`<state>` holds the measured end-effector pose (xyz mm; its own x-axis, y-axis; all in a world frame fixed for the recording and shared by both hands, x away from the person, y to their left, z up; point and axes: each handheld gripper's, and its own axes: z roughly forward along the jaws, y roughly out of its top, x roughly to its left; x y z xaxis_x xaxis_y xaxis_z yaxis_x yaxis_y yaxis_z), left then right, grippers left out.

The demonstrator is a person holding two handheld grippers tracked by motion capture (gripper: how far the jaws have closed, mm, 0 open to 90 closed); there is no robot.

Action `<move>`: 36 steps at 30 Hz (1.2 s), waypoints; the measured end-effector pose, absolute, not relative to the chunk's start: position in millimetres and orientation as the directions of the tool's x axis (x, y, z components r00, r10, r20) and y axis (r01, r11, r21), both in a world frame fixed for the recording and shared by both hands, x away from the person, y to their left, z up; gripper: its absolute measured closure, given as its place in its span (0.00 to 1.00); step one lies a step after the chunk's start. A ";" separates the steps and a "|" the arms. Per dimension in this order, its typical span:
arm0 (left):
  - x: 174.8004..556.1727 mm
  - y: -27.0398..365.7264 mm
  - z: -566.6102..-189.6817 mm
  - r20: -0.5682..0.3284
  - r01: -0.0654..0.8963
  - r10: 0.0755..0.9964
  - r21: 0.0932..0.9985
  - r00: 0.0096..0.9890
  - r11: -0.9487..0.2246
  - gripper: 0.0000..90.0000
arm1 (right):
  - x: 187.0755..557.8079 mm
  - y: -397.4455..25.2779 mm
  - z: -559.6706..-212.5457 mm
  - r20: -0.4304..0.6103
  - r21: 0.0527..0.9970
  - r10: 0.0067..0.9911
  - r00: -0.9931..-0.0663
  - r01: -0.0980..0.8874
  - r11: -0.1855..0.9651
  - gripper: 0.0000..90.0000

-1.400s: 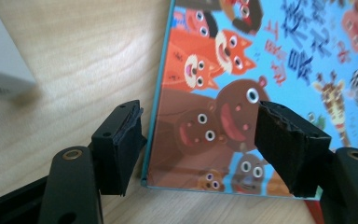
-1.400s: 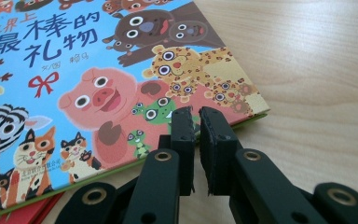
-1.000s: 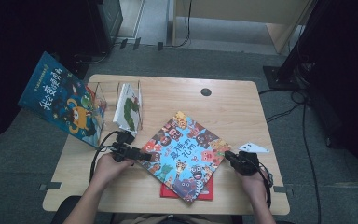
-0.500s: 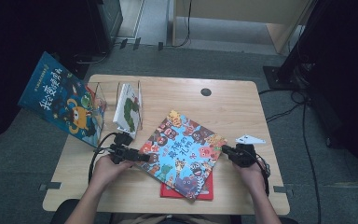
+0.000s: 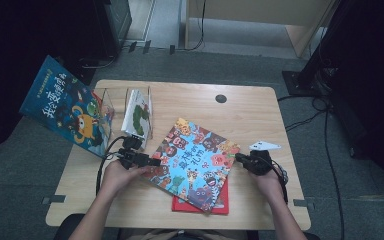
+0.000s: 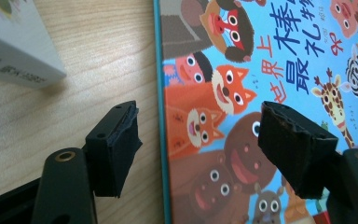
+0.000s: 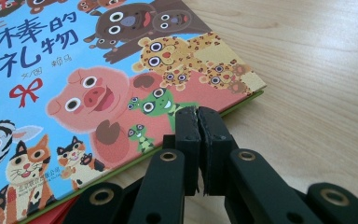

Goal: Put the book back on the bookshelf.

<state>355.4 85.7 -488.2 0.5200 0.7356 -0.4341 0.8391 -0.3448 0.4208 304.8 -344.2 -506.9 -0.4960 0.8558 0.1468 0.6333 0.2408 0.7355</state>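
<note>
**Two grippers at the edges of one animal picture book**

One blue animal picture book [image 5: 196, 161] lies flat near the table's [image 5: 250, 115] middle, turned askew, atop one red book [image 5: 220, 204] whose edge peeks out at its 6 o'clock side. Two grippers flank it. The left gripper [image 5: 152, 162], at the book's 9 o'clock edge, has its jaws spread wide; in the left gripper view they straddle the book's spine edge [image 6: 161, 116], one pad over bare wood, the other over the cover, gripping nothing. The right gripper [image 5: 238, 157], at the book's 3 o'clock edge, has its jaws pressed together with nothing between them; in the right gripper view the tips [image 7: 197, 122] sit right against the book's edge [image 7: 121, 70].

At the table's 9 o'clock to 10 o'clock side stands one clear book rack [image 5: 145, 100] holding one white book with green art [image 5: 136, 112]. One large dark-blue book [image 5: 65, 107] leans beyond the table's edge beside it. One dark round cable hole [image 5: 221, 98] sits toward 12 o'clock.
</note>
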 end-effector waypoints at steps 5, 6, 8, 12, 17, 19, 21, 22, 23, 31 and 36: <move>359.7 87.6 -490.8 -0.457 0.854 0.738 0.413 0.496 -0.318 0.38 | 308.7 -342.7 -507.8 0.150 0.741 0.853 -0.499 0.629 0.237 0.97; 360.0 87.8 -490.8 -0.455 0.852 0.738 0.414 0.498 -0.320 0.39 | 309.4 -342.4 -507.7 0.141 0.741 0.852 -0.503 0.625 0.246 0.97; 361.1 88.0 -491.0 -0.455 0.851 0.737 0.416 0.500 -0.320 0.39 | 309.5 -341.8 -507.6 0.143 0.741 0.854 -0.500 0.627 0.243 0.97; 362.2 87.1 -491.6 -0.456 0.848 0.733 0.423 0.504 -0.320 0.40 | 309.0 -341.6 -507.7 0.142 0.737 0.854 -0.500 0.630 0.246 0.97; 362.3 82.3 -492.3 -0.470 0.846 0.719 0.420 0.513 -0.329 0.40 | 305.8 -341.0 -508.0 0.149 0.722 0.849 -0.507 0.642 0.257 0.97; 362.4 79.5 -492.8 -0.477 0.846 0.714 0.421 0.512 -0.325 0.40 | 303.3 -339.6 -507.7 0.143 0.718 0.841 -0.521 0.639 0.274 0.97; 362.5 77.4 -492.9 -0.473 0.845 0.715 0.423 0.514 -0.328 0.41 | 301.1 -338.4 -507.2 0.141 0.716 0.837 -0.528 0.638 0.282 0.97; 362.4 76.7 -492.7 -0.469 0.844 0.718 0.424 0.515 -0.328 0.40 | 300.2 -338.1 -507.0 0.140 0.715 0.834 -0.534 0.637 0.287 0.97; 362.4 76.3 -492.6 -0.466 0.842 0.718 0.425 0.517 -0.331 0.40 | 299.1 -337.4 -506.5 0.145 0.713 0.833 -0.533 0.640 0.286 0.97; 359.3 72.4 -492.5 -0.455 0.843 0.730 0.435 0.510 -0.317 0.37 | 291.1 -331.8 -504.0 0.156 0.708 0.814 -0.559 0.638 0.303 0.99; 357.6 69.6 -491.7 -0.444 0.845 0.740 0.431 0.505 -0.318 0.34 | 286.9 -328.3 -502.7 0.159 0.708 0.806 -0.571 0.635 0.310 1.00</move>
